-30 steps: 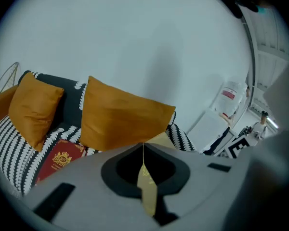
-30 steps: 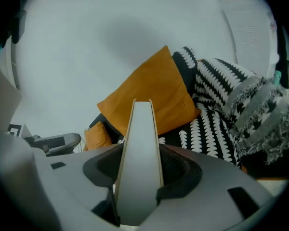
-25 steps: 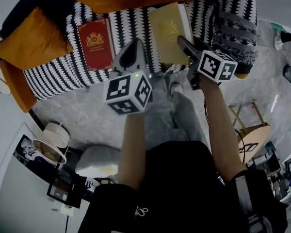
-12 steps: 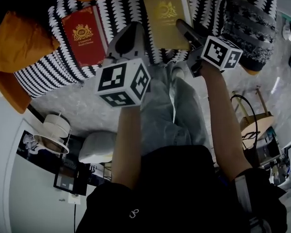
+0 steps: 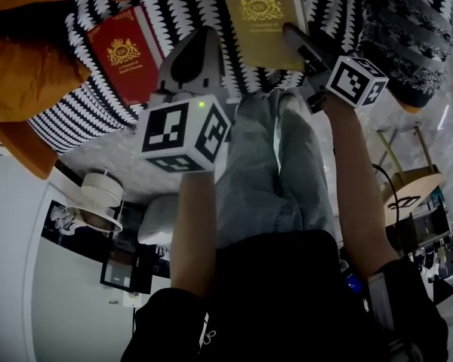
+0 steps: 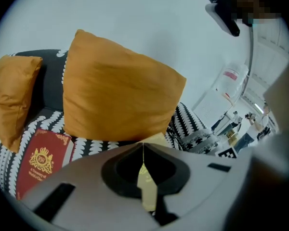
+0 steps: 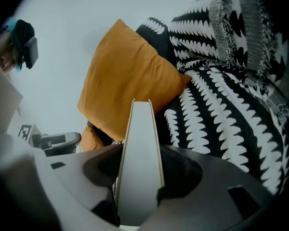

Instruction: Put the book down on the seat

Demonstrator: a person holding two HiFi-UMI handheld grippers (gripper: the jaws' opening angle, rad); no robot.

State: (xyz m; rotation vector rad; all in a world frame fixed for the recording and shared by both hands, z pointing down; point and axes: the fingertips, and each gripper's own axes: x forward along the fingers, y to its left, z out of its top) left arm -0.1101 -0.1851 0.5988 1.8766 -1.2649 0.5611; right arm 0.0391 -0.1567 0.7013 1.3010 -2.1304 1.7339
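Black-and-white sofa seat (image 5: 177, 13): the right gripper (image 5: 300, 42) clamps the yellow book (image 5: 260, 21) right of the red book (image 5: 124, 59), its long axis running away from the jaws. The left gripper (image 5: 202, 40) is pinched together, empty.

Looking like a living room, home-style. A black-and-white zigzag-patterned fabric sofa (image 5: 183, 10) is standing against a plain white wall (image 6: 149, 23). A large plump orange fabric cushion (image 6: 118, 88) is leaning on the sofa's back, and a smaller orange cushion (image 6: 12, 93) is sitting in the corner. A grey-and-black knitted throw (image 5: 408, 36) is draping over the sofa arm. A pale grey marbled floor (image 5: 113, 164) is running in front. A light wooden stool-like piece (image 5: 408, 194) is standing off to the arm's side. Past the arm, small standing figures (image 6: 235, 113) are showing in a bright open room. Home or staged corner: cannot tell.
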